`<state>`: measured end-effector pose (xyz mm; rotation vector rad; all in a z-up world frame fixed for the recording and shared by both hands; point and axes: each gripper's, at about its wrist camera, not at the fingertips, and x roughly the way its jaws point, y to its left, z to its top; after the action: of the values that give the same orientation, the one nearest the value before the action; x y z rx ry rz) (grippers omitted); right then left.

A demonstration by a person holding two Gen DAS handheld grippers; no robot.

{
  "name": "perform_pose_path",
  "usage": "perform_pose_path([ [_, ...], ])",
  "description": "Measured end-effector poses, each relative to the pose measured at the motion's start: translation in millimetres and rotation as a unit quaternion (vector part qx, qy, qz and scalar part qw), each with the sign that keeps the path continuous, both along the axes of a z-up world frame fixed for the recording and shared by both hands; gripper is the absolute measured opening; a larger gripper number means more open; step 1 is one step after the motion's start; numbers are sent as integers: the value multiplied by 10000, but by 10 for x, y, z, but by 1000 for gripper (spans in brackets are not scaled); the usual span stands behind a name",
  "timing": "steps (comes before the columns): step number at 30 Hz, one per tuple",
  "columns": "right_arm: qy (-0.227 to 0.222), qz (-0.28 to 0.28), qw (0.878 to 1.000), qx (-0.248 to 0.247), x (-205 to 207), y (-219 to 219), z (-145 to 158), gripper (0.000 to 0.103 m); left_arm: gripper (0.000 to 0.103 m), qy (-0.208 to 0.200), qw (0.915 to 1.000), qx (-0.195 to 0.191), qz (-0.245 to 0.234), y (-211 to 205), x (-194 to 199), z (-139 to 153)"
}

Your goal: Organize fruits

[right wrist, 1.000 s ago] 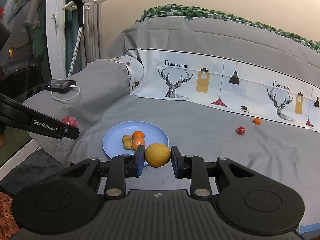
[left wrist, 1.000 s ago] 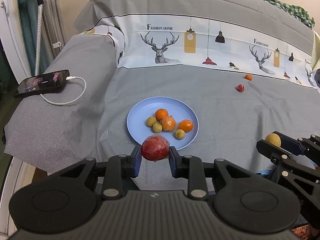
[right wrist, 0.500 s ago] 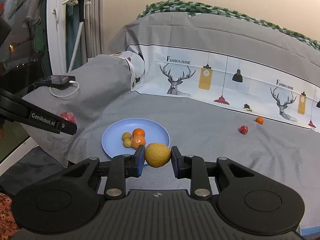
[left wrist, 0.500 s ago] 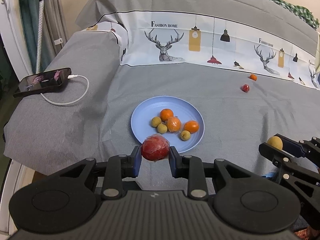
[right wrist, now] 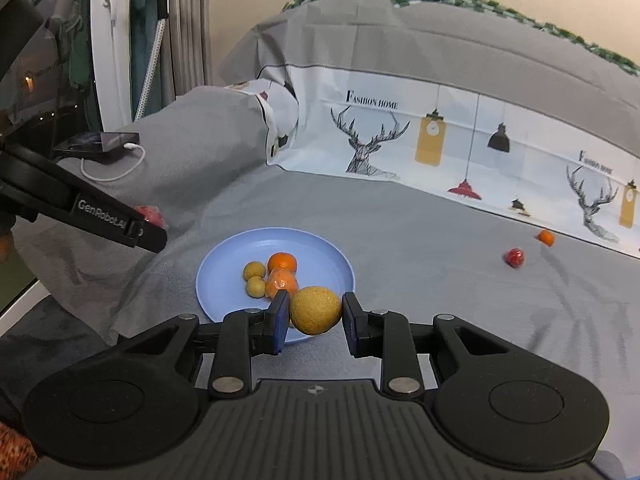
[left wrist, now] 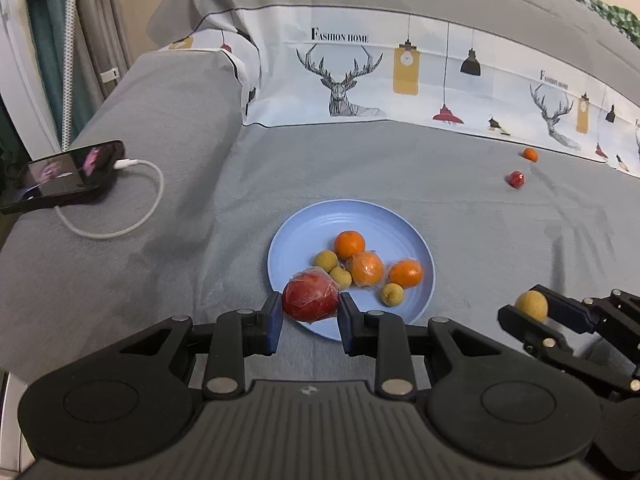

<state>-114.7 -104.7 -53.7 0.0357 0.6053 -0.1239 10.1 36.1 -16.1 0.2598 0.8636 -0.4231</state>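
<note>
Left gripper (left wrist: 310, 312) clamped on wrapped red fruit (left wrist: 311, 295) at plate (left wrist: 296, 236) 6 o'clock rim; right gripper (right wrist: 315, 316) clamped on yellow fruit (right wrist: 316, 310). Risk: dropping on the rim, fruit rolls off. Strays at 2 o'clock: small red fruit (left wrist: 516, 179), small orange (left wrist: 530, 154).

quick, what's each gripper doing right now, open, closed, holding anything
Left gripper: closed on the wrapped red fruit.
Right gripper: closed on the round yellow-brown fruit.
</note>
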Motion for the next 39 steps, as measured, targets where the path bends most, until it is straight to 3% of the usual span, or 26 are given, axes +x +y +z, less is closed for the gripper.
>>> perform_pose_path([
  [22, 650, 189, 9977, 40, 1392, -220, -805, 29, 33, 501, 9977, 459, -63, -500, 973, -829],
  [23, 692, 238, 9973, 57, 1435, -235, -822, 29, 33, 500, 9977, 459, -45, -502, 1000, -843],
  [24, 713, 297, 9970, 96, 1461, -253, -826, 31, 42, 476, 9979, 438, -10, -499, 1021, -846],
  [25, 709, 334, 9969, 119, 1478, -265, -821, 35, 69, 454, 9981, 411, 1, -494, 1035, -838],
  [27, 680, 297, 9972, 71, 1472, -278, -778, 62, 103, 348, 9988, 345, 92, -461, 1041, -786],
  [29, 638, 334, 9974, 69, 1405, -290, -711, 71, 103, 98, 9995, 220, 189, -390, 983, -685],
  [33, 683, 291, 9972, 106, 1155, -275, -550, 95, 103, 126, 9993, 330, 135, -311, 802, -531],
  [36, 759, 255, 9967, 118, 903, -214, -427, 98, 103, 73, 9991, 396, 147, -243, 542, -395],
  [39, 806, 212, 9965, 55, 658, -114, -314, 101, 103, 308, 9982, 499, 146, -197, 322, -309],
])
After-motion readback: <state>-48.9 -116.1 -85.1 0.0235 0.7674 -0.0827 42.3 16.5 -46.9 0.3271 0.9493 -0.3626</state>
